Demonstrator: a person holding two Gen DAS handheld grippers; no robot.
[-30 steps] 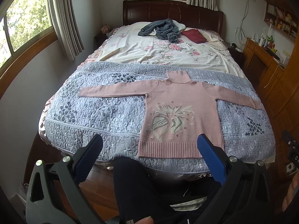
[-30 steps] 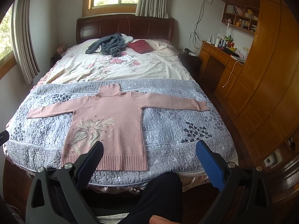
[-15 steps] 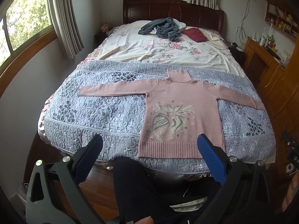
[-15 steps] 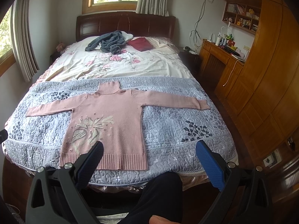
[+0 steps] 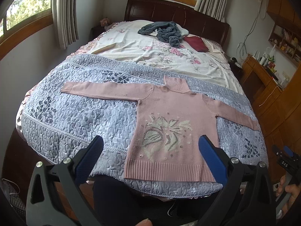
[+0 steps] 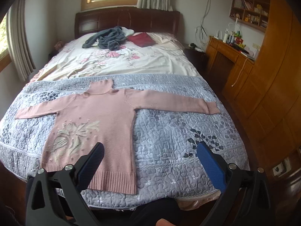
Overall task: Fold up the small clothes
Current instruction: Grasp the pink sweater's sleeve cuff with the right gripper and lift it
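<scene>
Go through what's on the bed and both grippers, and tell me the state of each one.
Pink sweater: spread flat, sleeves out, unfolded.
Grey garment: crumpled in a heap near the headboard.
Dark red cloth: lying flat near the pillows.
Left hand-held gripper: open, holding nothing.
Right hand-held gripper: open, holding nothing.

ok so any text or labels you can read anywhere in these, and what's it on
"DAS" on the black right gripper body, at the left wrist view's right edge; the text may run on out of sight.
Book spines on the wall shelf: too small to read.
Bottles on the wooden desk: too blurred to read.
</scene>
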